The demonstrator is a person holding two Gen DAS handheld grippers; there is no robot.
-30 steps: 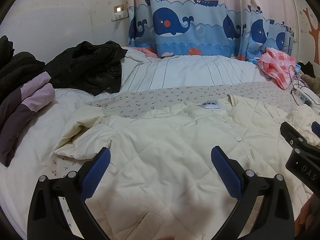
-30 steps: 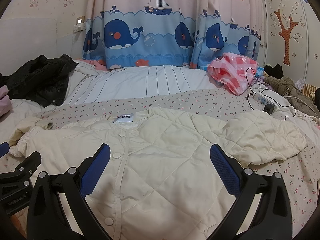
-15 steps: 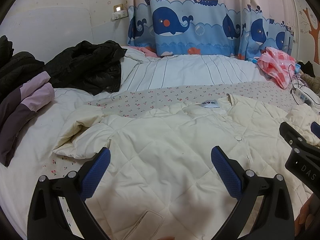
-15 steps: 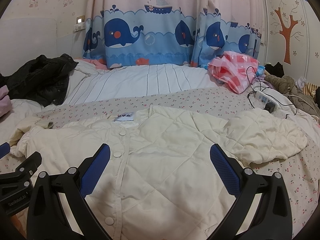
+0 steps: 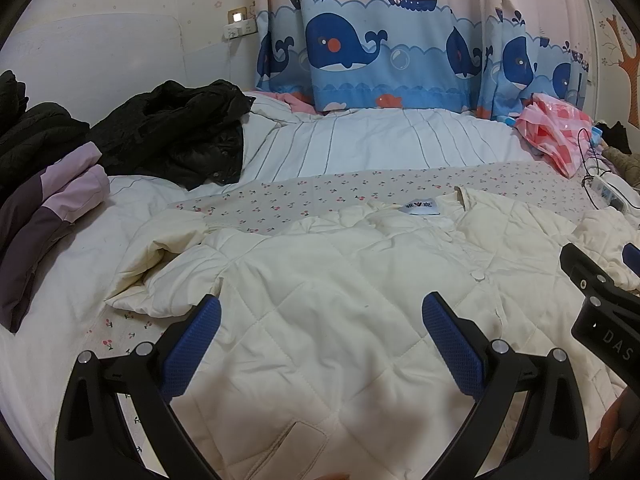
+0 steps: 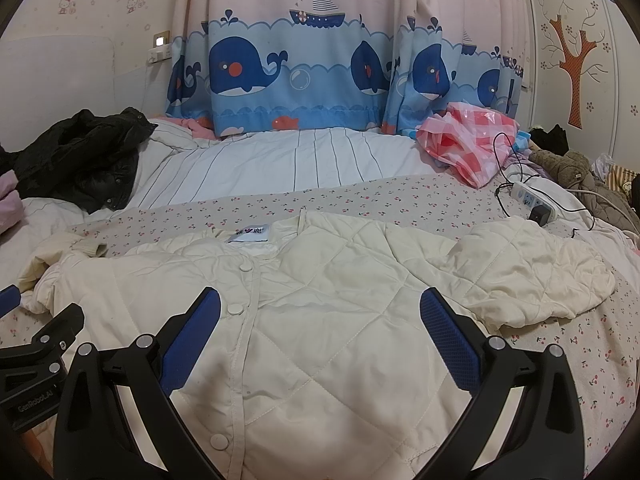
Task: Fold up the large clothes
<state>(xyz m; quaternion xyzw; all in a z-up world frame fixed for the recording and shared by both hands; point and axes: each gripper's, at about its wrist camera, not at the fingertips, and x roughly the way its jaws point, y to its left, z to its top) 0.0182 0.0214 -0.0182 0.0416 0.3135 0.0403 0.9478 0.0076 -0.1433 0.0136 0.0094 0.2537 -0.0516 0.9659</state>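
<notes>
Cream quilted jacket (image 6: 320,320) lies spread front-up on the bed (image 6: 400,196), directly beneath your left tongs (image 5: 320,328) and right tongs (image 6: 320,320); both hang released, grasping nothing. Sleeves lie outboard of each tong, probably already tucked inward, ready for folding

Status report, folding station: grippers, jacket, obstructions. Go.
Left gripper open, right gripper open, both empty. Cream quilted jacket spread face up on bed, buttoned, unfolded. Power strip beside its right sleeve.
</notes>
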